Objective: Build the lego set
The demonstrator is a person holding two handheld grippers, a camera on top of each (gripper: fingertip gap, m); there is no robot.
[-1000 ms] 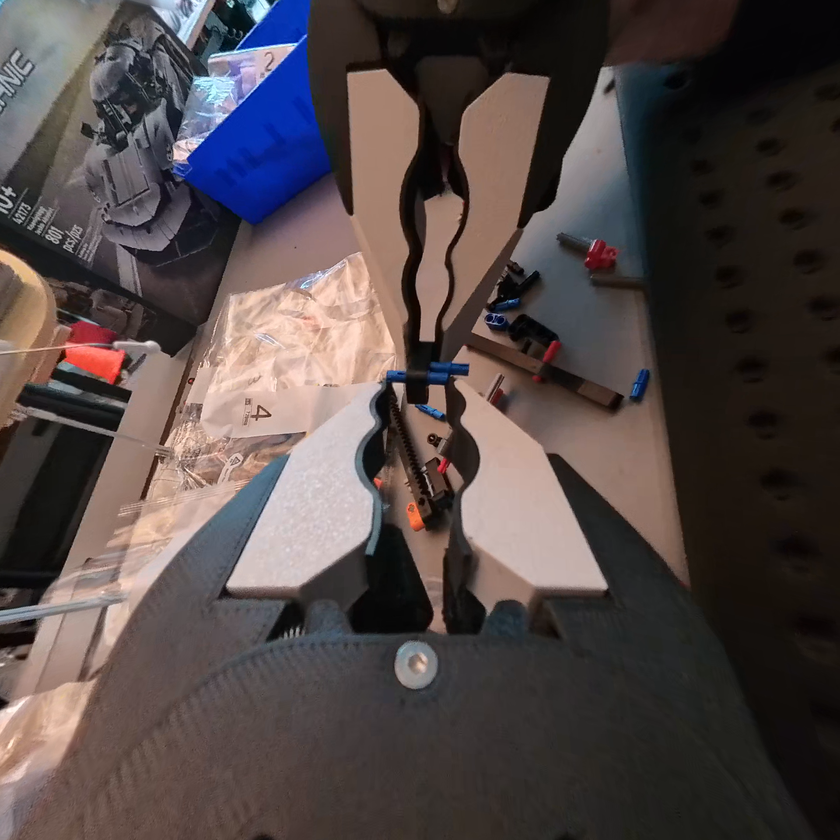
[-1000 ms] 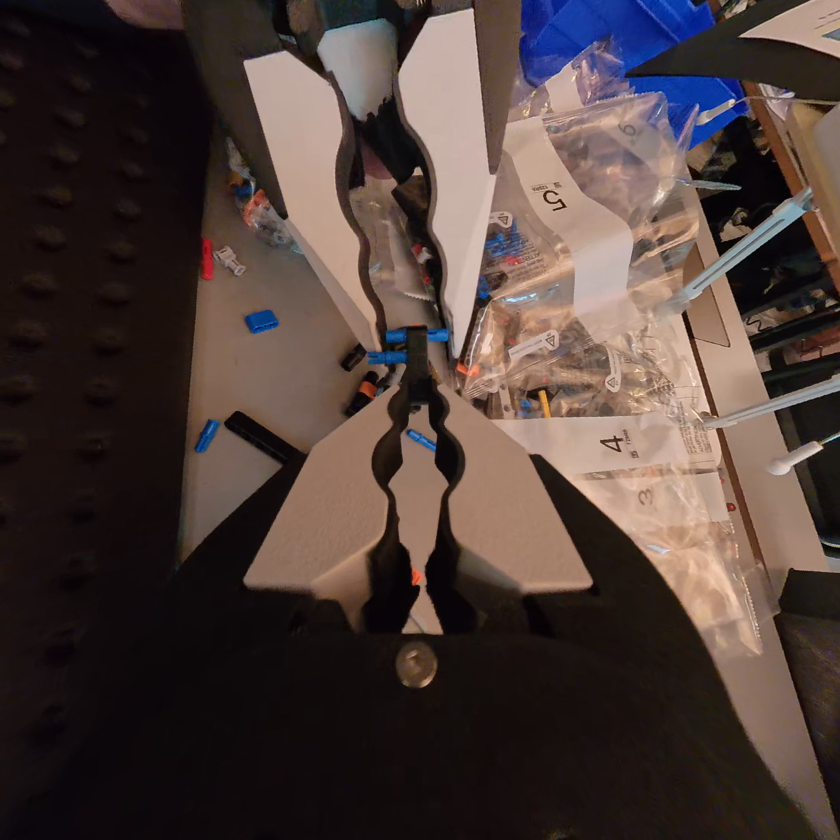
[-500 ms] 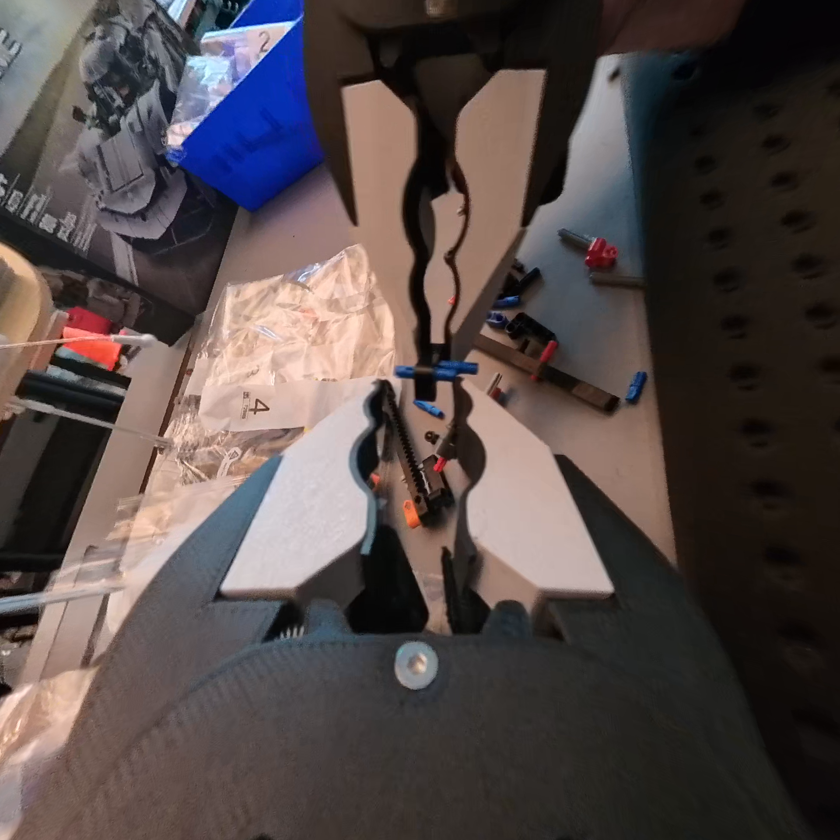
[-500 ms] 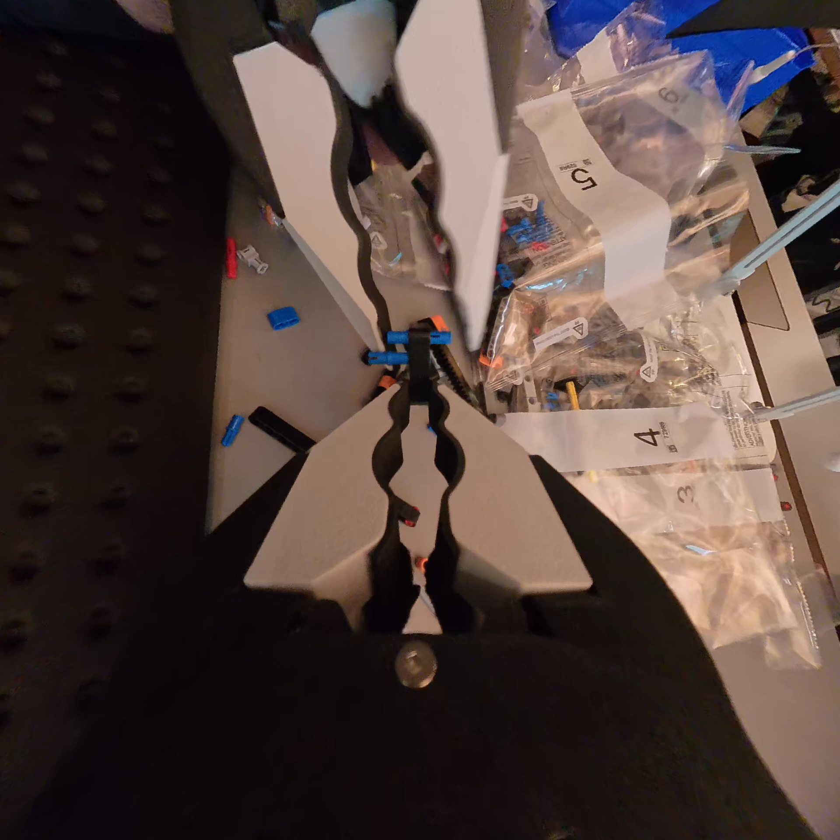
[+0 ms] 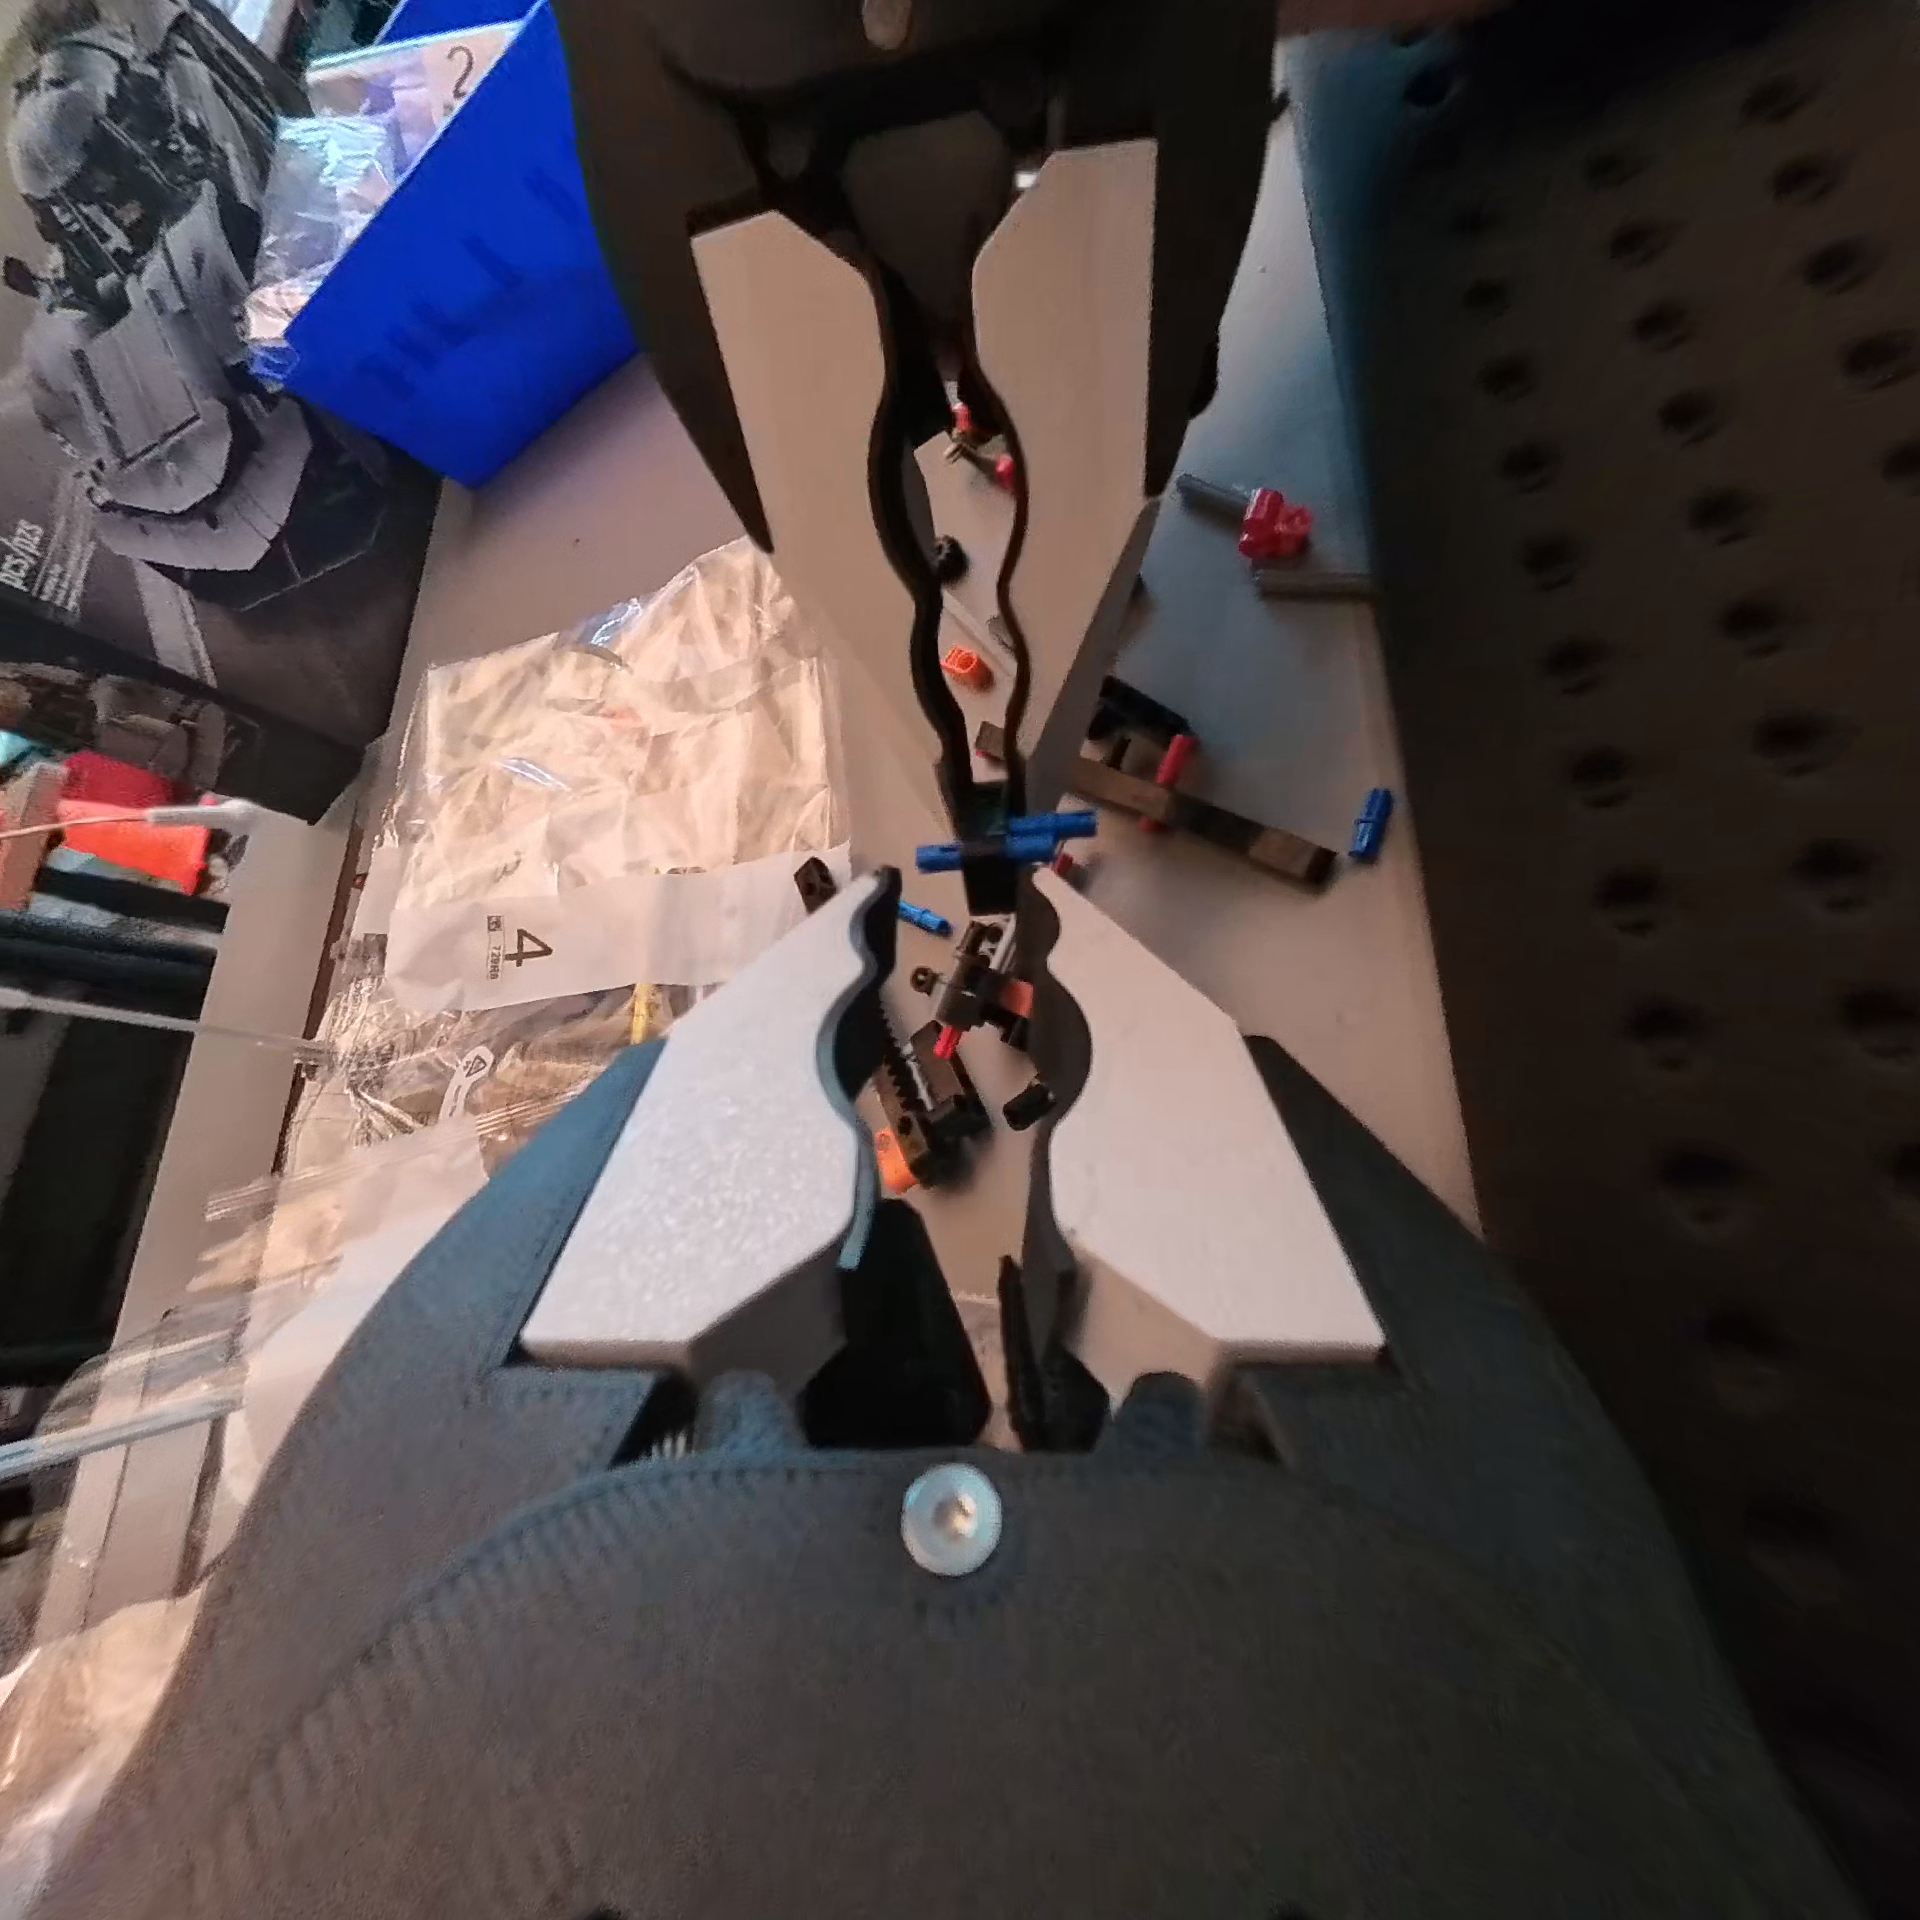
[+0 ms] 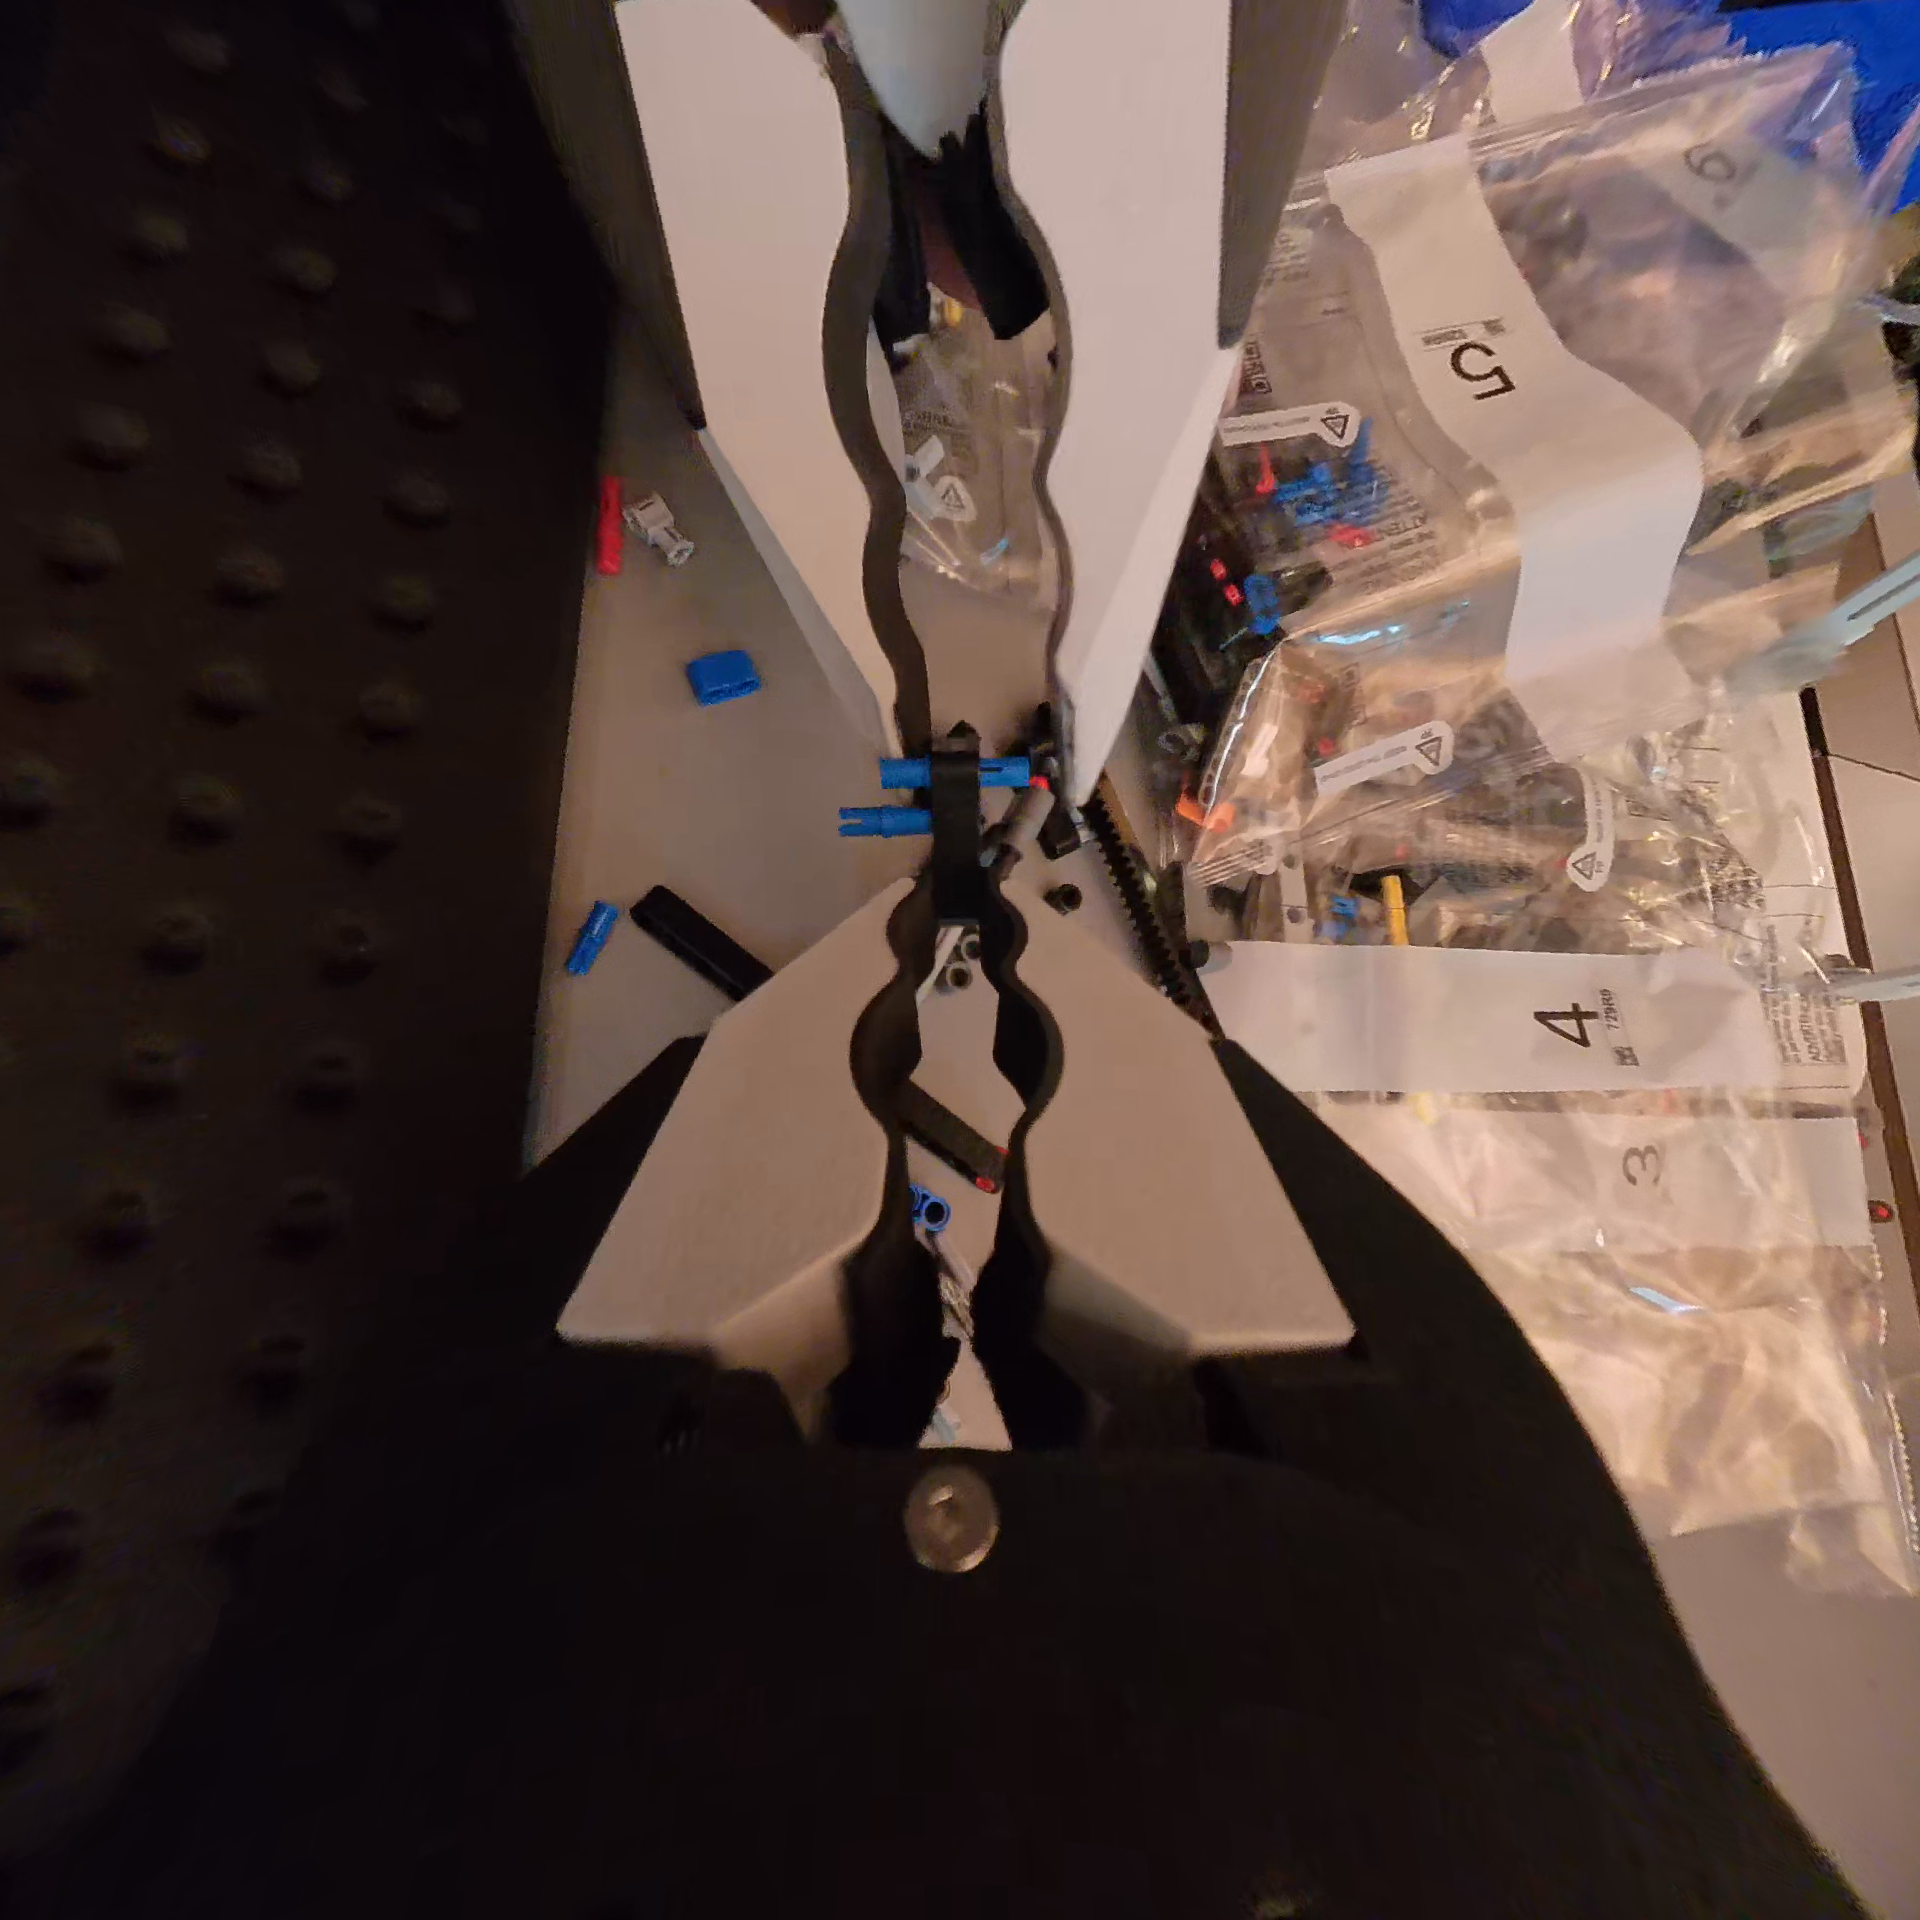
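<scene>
Since 1 s ago the left gripper [image 5: 961, 904] has backed off and spread its fingers; the black beam w/ two blue pins [image 6: 954, 821] that both grippers met at then now hangs from the right gripper [image 6: 958, 914] alone.

Around, big to small: dark studded mat [image 5: 1662, 727] along one side of the grey tabletop [image 5: 1226, 935]; set box [image 5: 135, 343] leaning at far left, next to a blue bin [image 5: 457, 291] w/ a bag inside; numbered clear parts bags [image 6: 1558, 1018] piled over the other half of the tabletop, overlapping; long black beam [image 5: 1205, 821] w/ red pins lying flat; black toothed rack piece w/ orange end [image 5: 914, 1101] directly under the left gripper's gap. Loose bits: red connector on an axle [image 5: 1273, 520], blue liftarm [image 6: 721, 677], blue pin [image 5: 1371, 823], orange piece [image 5: 961, 667].

Room is dim, warm light; shelving clutter past the tabletop edge, too dark to make out.

Right gripper: narrow, pinched on the beam's lower end, pins sticking out sideways just past its tips. Left gripper: wide, holding nothing; the beam sits just beyond its fingertips, apart, above the tabletop.
</scene>
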